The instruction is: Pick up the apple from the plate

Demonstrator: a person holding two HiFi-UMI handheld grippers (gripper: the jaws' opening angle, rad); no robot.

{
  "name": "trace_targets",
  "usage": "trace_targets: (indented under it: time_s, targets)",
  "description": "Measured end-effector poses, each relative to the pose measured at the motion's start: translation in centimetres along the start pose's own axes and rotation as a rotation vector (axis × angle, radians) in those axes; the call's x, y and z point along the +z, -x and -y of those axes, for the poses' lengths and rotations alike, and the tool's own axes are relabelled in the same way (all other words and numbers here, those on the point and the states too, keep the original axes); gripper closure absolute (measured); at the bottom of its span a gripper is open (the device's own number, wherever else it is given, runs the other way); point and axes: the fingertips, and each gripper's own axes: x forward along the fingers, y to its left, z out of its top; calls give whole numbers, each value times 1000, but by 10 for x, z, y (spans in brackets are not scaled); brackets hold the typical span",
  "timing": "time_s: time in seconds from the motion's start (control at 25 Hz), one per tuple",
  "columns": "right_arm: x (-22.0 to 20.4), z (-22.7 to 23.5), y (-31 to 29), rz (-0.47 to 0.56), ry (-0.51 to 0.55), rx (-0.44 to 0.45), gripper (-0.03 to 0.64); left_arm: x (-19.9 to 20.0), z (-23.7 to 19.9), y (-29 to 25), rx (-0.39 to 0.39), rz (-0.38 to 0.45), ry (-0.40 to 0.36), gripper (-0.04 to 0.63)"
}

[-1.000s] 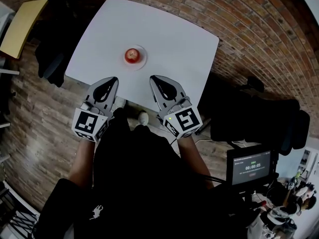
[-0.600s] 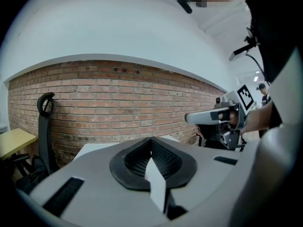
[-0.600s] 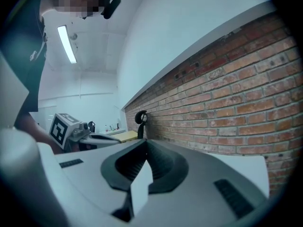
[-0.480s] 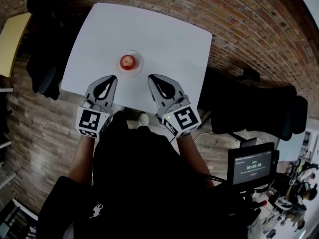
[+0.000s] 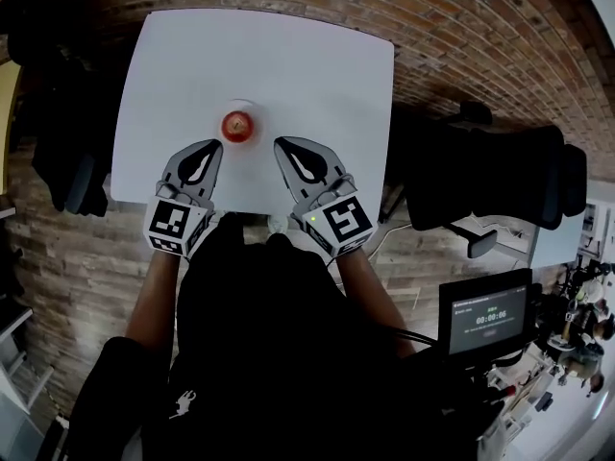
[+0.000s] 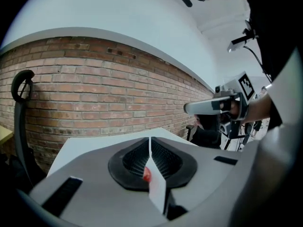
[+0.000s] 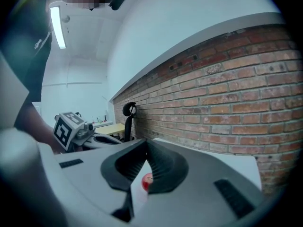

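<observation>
Head view: apple (image 5: 236, 124) sits on a small white plate (image 5: 254, 133), upper centre of frame, on the near half of the white table (image 5: 288, 60). The apple is red and round, so no long axis shows. A pale spot on its top faces the camera; it may be the stem dimple, but it is too small to be sure. It stands upright on the plate and nothing touches it.

Left gripper (image 5: 212, 145) is just below-left of the plate and its tips point up-frame toward the apple. Its jaws are clenched together with nothing between them. In the left gripper view the pads meet in a thin line, and a sliver of red apple (image 6: 147, 175) shows beyond them.

Right gripper (image 5: 280, 144) is just below-right of the plate, tilted up-left toward it. Its jaws are also closed tight and hold nothing. In the right gripper view the apple (image 7: 147, 180) sits low in the gap under the joined tips, clear of them.

The apple lies between the two sets of tips and slightly above them in frame, near both and touching neither.

Brick wall (image 6: 94, 93) stands behind the table.
</observation>
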Motion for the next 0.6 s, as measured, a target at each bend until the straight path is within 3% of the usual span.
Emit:
trace_targets:
  time_s: [0.6]
  targets:
    - [-38, -2, -33, -118, -4, -66, 614, -61, -22, -26, -100, -95, -9, 588]
